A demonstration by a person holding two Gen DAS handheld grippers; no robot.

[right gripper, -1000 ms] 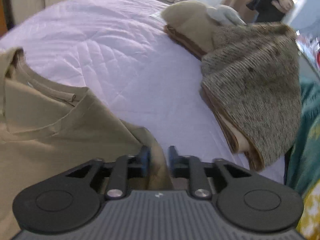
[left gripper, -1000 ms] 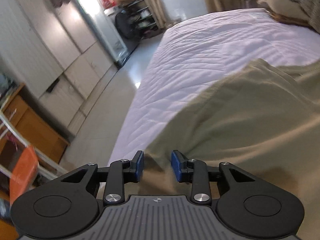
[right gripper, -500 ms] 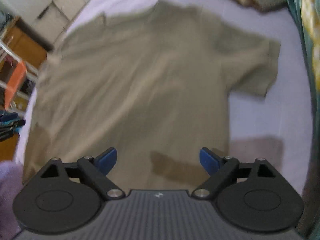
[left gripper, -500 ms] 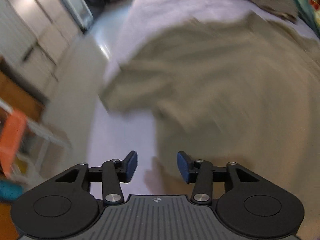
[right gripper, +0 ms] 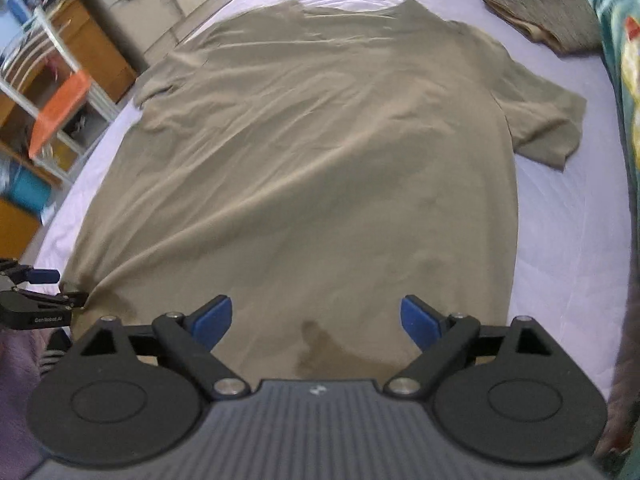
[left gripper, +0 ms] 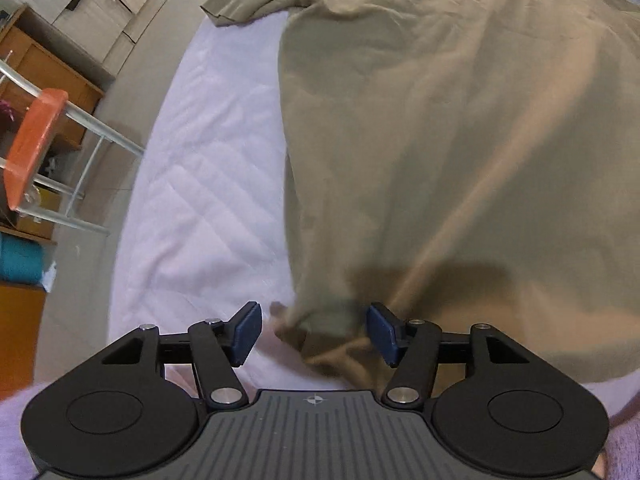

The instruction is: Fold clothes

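- We see the olive T-shirt [right gripper: 304, 168] spread flat on the bed [right gripper: 568, 240], collar at the far end, both short sleeves lying out to the sides.
- Our left tongs [left gripper: 316, 332] stand released over the shirt's near left corner; their jaws have just been opening, and the rumpled hem corner lies between them with neither pad pressing on it.
- Our right tongs [right gripper: 316, 322] hang spread wide above the near hem; their jaws have just been opening too, and nothing is gripped.
- The hem itself is hidden behind both tool bodies, so we cannot tell how straight it lies.
- The left view is motion-blurred near the corner; the shirt's right side is cut off there.
- A pile of folded clothes [right gripper: 536, 4] sits at the far right of the bed, partly cropped.
- An orange chair [left gripper: 34, 140] stands beside the bed.
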